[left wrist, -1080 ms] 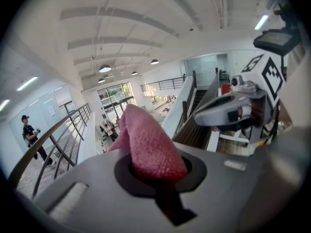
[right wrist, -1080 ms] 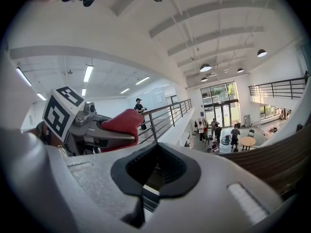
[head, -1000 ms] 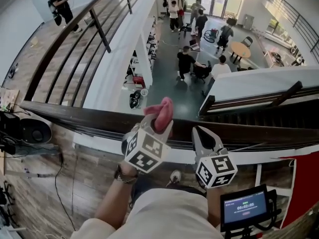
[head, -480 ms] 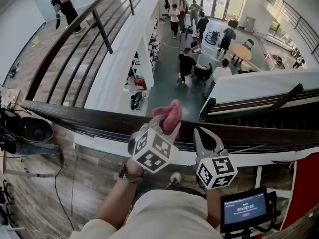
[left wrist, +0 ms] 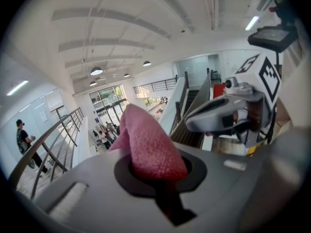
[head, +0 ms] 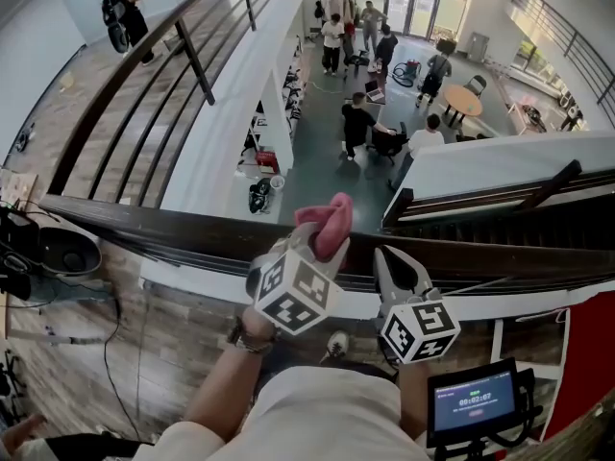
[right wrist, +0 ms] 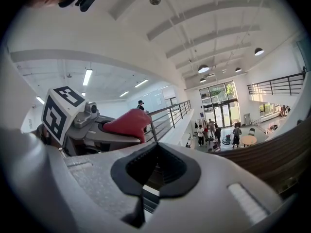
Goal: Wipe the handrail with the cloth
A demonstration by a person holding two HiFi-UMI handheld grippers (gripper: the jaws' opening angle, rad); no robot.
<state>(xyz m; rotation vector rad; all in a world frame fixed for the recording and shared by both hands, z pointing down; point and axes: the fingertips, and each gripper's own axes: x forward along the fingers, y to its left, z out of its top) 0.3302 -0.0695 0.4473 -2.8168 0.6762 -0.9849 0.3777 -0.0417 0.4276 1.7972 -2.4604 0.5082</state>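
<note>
The left gripper (head: 315,241), clamping the pink cloth (head: 328,221), hangs over the handrail (head: 163,222), which runs crosswise; the right gripper (head: 392,260) is pinched empty alongside.

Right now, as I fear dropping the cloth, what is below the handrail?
Past the handrail, a lower floor shows people and a round table. The pink cloth, clamped in the left hand-held gripper, and the handrail itself cover what lies directly beneath.
</note>
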